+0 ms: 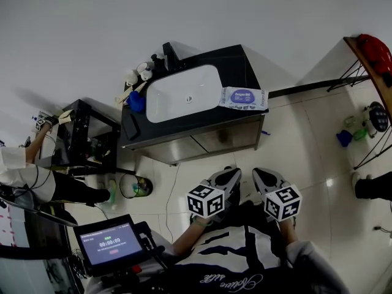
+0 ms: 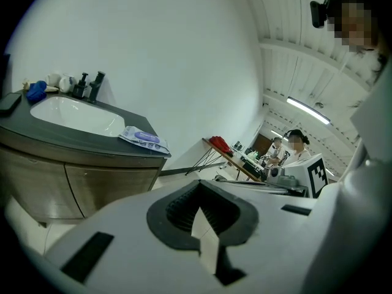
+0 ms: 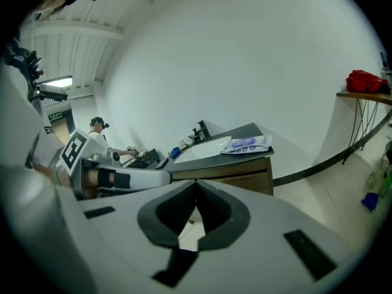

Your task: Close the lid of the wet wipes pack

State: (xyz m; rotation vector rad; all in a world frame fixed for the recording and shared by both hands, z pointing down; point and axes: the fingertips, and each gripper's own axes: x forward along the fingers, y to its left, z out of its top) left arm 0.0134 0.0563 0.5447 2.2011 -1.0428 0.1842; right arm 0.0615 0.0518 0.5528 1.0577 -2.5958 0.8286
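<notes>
The wet wipes pack, white with a purple oval label, lies flat on the dark counter just right of the white basin. From here I cannot tell how its lid stands. It also shows in the left gripper view as the pack and in the right gripper view as the pack. Both grippers hang close to the person's body, well short of the cabinet. My left gripper and right gripper are shut and hold nothing; the left jaws and the right jaws meet at their tips.
A black faucet, small bottles and a blue object sit at the counter's left end. A black shelf and a seated person are at the left. A wooden table with a red bag stands at the right. Tiled floor lies between me and the cabinet.
</notes>
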